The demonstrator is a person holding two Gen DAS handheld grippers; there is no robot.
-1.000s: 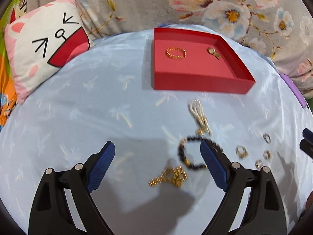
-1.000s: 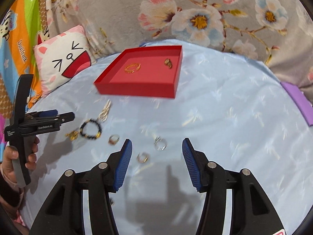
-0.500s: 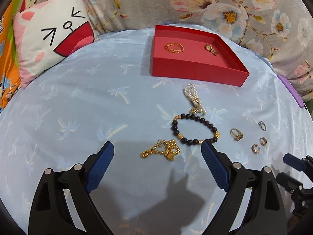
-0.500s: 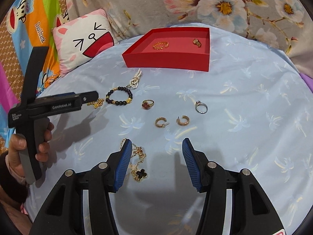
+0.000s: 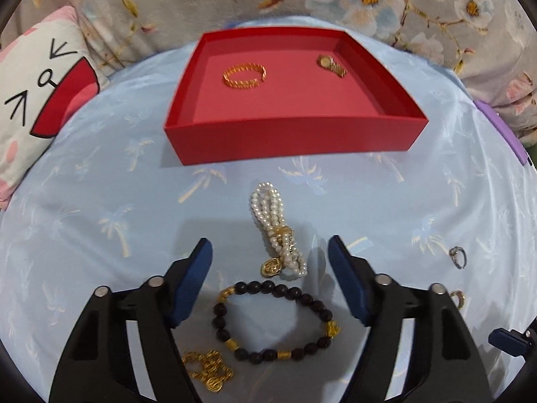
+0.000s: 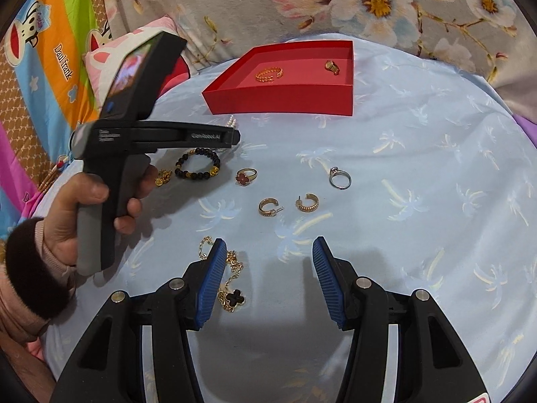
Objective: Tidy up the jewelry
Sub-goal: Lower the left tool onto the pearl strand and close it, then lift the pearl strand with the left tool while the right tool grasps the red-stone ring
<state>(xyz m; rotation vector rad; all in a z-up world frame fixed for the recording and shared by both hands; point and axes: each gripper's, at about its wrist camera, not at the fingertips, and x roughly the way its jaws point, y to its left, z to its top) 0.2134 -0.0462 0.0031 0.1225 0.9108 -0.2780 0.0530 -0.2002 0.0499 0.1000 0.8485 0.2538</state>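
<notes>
A red tray (image 5: pixel 295 134) (image 6: pixel 282 102) at the back holds a gold bangle (image 5: pixel 244 74) and a gold ring (image 5: pixel 331 64). On the blue cloth lie a pearl bracelet (image 5: pixel 277 225), a black bead bracelet (image 5: pixel 273 322) (image 6: pixel 198 166), a gold chain (image 5: pixel 208 369), a red-flower ring (image 6: pixel 245 176), a silver ring (image 6: pixel 339 178), two gold hoop earrings (image 6: pixel 268 207) (image 6: pixel 307 202) and a clover necklace (image 6: pixel 231 288). My left gripper (image 5: pixel 270 282) is open, low over the pearl and bead bracelets. My right gripper (image 6: pixel 266 278) is open and empty beside the clover necklace.
A cat-face cushion (image 5: pixel 37 87) lies at the back left. Floral fabric (image 5: pixel 369 0) runs behind the tray. A purple item (image 5: pixel 503 127) sits at the cloth's right edge. The hand holding the left gripper (image 6: pixel 90 208) fills the left of the right wrist view.
My left gripper moved forward toward the tray and its jaws narrowed; the pearl bracelet now lies between the fingers. My right gripper drew back a little and stays open.
</notes>
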